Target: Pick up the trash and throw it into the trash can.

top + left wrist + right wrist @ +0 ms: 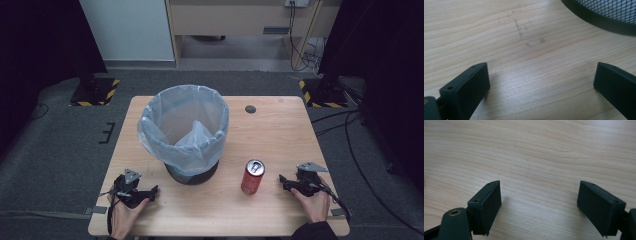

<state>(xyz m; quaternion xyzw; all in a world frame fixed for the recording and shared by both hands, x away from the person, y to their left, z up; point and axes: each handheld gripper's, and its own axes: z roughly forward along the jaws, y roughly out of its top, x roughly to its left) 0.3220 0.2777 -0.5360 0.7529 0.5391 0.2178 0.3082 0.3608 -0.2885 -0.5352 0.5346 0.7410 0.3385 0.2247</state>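
Where the high view looks down, one lined bin [184, 134], one red can [252, 177] upright right of it, and two hand-held grippers, left hand-held gripper [150, 192] and right hand-held gripper [283, 180], rest on the counter [280, 135]. Left gripper view: jaws apart, bin base [604, 18] cut off. Right gripper view: jaws apart over bare wood.

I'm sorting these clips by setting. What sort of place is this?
Probably a lab or office test space: a wooden table standing on grey carpet, dark stands with hazard-striped bases on both sides, and loose cables by the wall.
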